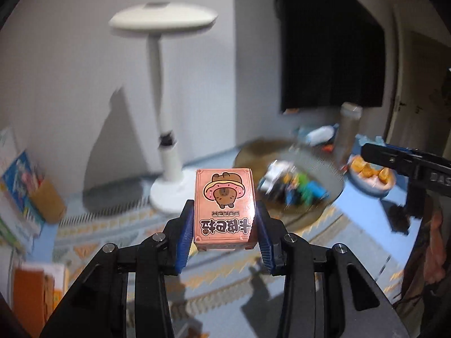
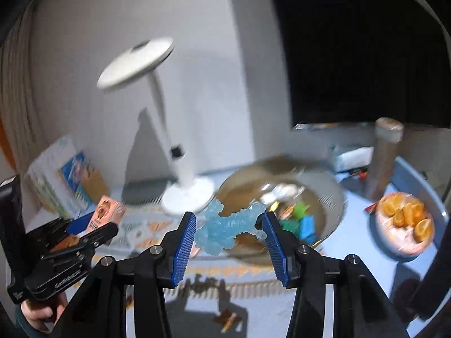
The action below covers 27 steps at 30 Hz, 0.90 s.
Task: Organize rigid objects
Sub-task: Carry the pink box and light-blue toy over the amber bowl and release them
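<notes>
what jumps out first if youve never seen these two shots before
The eye lands on the pink card box with a cartoon bear, clamped in the left tongs above the patterned table. Next comes the translucent blue figurine, gripped in the right tongs in front of a big round basket of toys. Behind both stands a white desk lamp.

Pink card box (image 1: 225,208): cardboard, film-wrapped, showing a glossy sheen. Blue figure (image 2: 229,228): translucent plastic or gel, bumpy surface. Left gripper (image 1: 225,225) and right gripper (image 2: 229,233): matt black plastic frames, ribbed blue pads (image 2: 184,246), shiny metal pins. Lamp (image 1: 165,107): smooth white plastic, appearing satin. Table covering (image 1: 118,225): patterned cloth, looking matt. Round basket (image 2: 284,197): blurring, material indeterminate.
</notes>
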{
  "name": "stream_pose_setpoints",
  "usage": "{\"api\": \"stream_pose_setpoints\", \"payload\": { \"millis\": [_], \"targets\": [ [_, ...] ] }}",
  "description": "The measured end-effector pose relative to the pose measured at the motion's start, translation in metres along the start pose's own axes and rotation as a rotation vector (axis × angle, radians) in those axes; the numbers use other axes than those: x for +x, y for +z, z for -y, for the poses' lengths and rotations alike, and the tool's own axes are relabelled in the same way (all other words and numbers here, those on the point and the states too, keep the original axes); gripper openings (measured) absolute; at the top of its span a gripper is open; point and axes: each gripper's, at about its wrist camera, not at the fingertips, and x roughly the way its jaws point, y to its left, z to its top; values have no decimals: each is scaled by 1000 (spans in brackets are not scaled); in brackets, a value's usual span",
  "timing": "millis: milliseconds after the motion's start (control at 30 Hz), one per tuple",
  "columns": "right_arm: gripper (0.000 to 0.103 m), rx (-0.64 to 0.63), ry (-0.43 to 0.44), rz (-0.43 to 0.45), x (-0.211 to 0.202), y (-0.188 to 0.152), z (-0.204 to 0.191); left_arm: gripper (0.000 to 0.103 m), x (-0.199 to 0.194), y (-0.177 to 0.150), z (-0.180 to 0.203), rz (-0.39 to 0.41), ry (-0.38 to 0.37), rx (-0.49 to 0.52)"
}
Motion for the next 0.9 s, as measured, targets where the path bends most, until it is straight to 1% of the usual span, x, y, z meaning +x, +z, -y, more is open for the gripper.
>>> {"api": "stream_pose_setpoints", "payload": {
  "millis": [100,233,333,400,500,600,767,833,900],
  "targets": [
    [48,32,-43,35,-7,20,21,38,4,33,15,38,-59,5],
    [48,54,-88,63,-8,43,45,38,19,71,31,64,-141,-1],
    [48,53,-122,72,-2,57,58,38,46,92,41,54,-176,-11],
    [48,60,-137,68,6,61,68,38,71,100,46,26,-214,-35],
    [48,86,-153,44,27,63,86,38,104,103,50,-19,-257,-71],
    [48,109,-172,0,52,59,102,38,137,97,56,-71,-271,-82],
    [48,133,-202,-100,99,46,128,38,179,82,62,-146,-268,-85],
    [48,141,-212,-124,113,43,134,38,192,80,63,-165,-273,-86],
    [48,153,-210,-145,126,41,141,39,202,78,64,-178,-262,-87]
  ]
}}
